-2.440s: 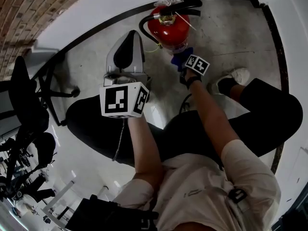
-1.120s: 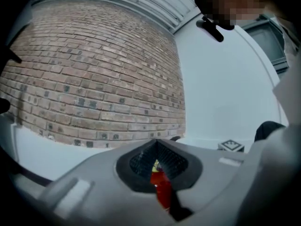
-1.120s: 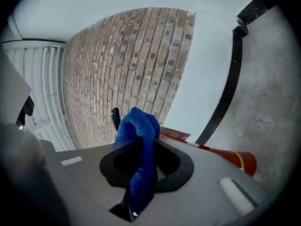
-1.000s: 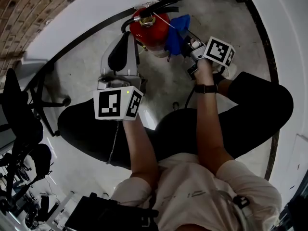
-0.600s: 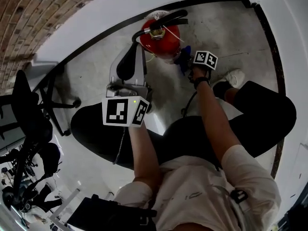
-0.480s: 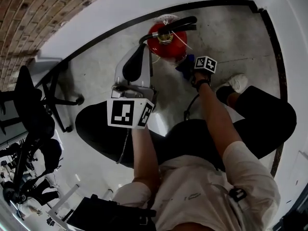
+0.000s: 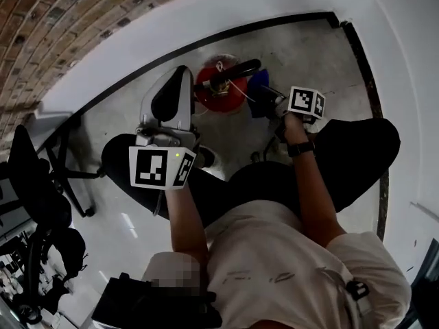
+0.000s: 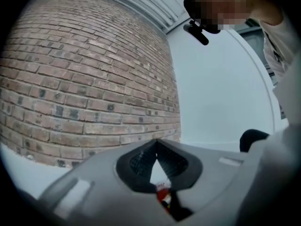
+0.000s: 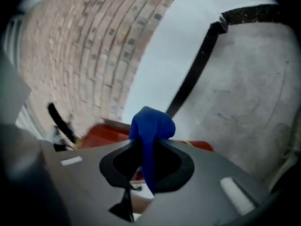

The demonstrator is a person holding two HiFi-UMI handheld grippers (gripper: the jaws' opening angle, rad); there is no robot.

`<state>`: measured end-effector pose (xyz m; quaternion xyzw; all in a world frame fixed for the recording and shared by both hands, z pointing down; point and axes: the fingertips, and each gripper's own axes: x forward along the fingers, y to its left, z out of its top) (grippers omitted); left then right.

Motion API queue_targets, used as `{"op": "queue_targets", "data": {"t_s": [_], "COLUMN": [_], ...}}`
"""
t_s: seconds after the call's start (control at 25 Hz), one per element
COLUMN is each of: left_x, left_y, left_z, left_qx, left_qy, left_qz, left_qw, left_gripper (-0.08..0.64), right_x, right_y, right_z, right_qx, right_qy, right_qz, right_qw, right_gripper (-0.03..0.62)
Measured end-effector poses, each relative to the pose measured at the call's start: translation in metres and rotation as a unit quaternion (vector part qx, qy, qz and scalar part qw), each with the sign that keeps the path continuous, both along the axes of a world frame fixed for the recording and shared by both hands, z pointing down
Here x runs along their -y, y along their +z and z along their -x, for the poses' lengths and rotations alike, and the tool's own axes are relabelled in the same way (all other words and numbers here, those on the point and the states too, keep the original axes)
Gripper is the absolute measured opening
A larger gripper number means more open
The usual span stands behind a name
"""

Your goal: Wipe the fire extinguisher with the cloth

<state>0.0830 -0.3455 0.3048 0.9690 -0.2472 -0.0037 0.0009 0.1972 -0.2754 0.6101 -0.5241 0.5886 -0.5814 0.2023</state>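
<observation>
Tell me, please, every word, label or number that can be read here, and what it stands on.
None can be read.
Left cube: black-and-white square pattern, no letters.
Right cube: the same.
Shirt: small chest print, too blurred to read.
Fire extinguisher: no label legible.

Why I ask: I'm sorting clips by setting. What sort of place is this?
Probably an office or workshop corner indoors: a brick wall, an office chair, and a fire extinguisher standing on a concrete floor.

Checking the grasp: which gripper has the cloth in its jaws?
The right gripper, pinching the blue cloth; the left gripper is shut on nothing.
</observation>
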Motion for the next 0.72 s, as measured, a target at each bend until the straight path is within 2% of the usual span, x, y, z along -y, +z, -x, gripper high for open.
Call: {"op": "queue_targets", "data": {"t_s": [0.08,0.16,0.28,0.4,0.44,0.48,0.56,0.64,0.72], "left_x": [0.01,0.018,0.024,0.029,0.032,0.034,0.038,0.042,0.046], "left_y": [-0.01,-0.018,-0.024,-0.024,-0.023,-0.02,-0.013,-0.006,-0.002], "left_z": [-0.004,-0.007,-0.009,-0.005,-0.004,-0.003,-0.001,0.0,0.0], "left_qx": [-0.011,-0.022,-0.027,-0.026,-0.026,-0.024,-0.019,-0.012,-0.007], "left_qy": [0.001,-0.003,-0.005,-0.011,-0.013,-0.015,-0.019,-0.023,-0.026], "left_qz": [-0.004,-0.006,-0.004,-0.002,-0.001,0.002,0.007,0.012,0.015], "left_qw": [0.9999,0.9997,0.9996,0.9996,0.9996,0.9996,0.9996,0.9996,0.9995], "left_gripper": [0.0,0.0,0.0,0.0,0.0,0.0,0.0,0.0,0.0], "right_x": [0.006,0.012,0.015,0.019,0.02,0.022,0.027,0.034,0.043], "right_y": [-0.071,-0.118,-0.135,-0.124,-0.115,-0.1,-0.06,-0.021,0.023], "right_z": [0.0,0.005,0.013,0.013,0.009,0.006,0.003,0.002,-0.003], "right_qx": [0.07,0.11,0.16,0.24,0.247,0.236,0.193,0.175,0.142], "right_qy": [-0.004,-0.028,-0.043,-0.014,-0.005,0.001,0.004,0.015,0.009], "right_qz": [-0.055,-0.094,-0.123,-0.146,-0.142,-0.126,-0.071,-0.027,-0.003], "right_qw": [0.996,0.989,0.979,0.96,0.959,0.963,0.979,0.984,0.99], "right_gripper": [0.063,0.061,0.057,0.057,0.057,0.057,0.057,0.057,0.057]}}
